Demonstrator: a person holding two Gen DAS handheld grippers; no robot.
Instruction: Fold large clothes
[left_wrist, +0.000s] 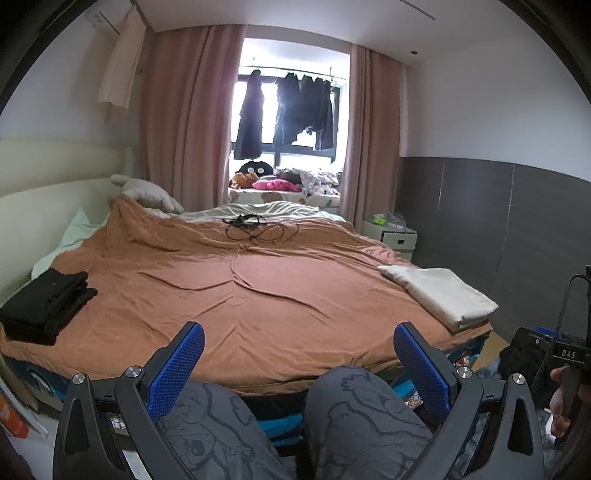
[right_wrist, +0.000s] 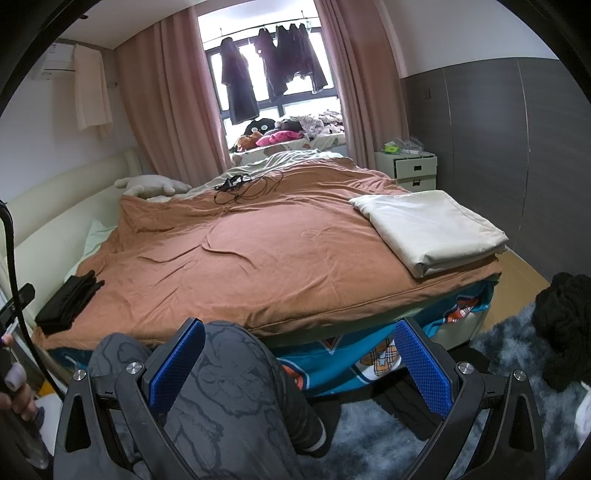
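Note:
A folded black garment lies at the left end of the bed's near edge. At the right corner rests a folded cream cloth. A loose black garment is heaped on the floor to the right of the bed. My left gripper hangs open above the person's knees, short of the bed, with nothing between its blue pads. My right gripper is open too, empty, over the right leg and the rug.
The bed is covered by a wide orange-brown duvet, with a tangle of black cable near its far side. A white nightstand stands at the right. A grey shaggy rug covers the floor. Dark clothes hang at the window.

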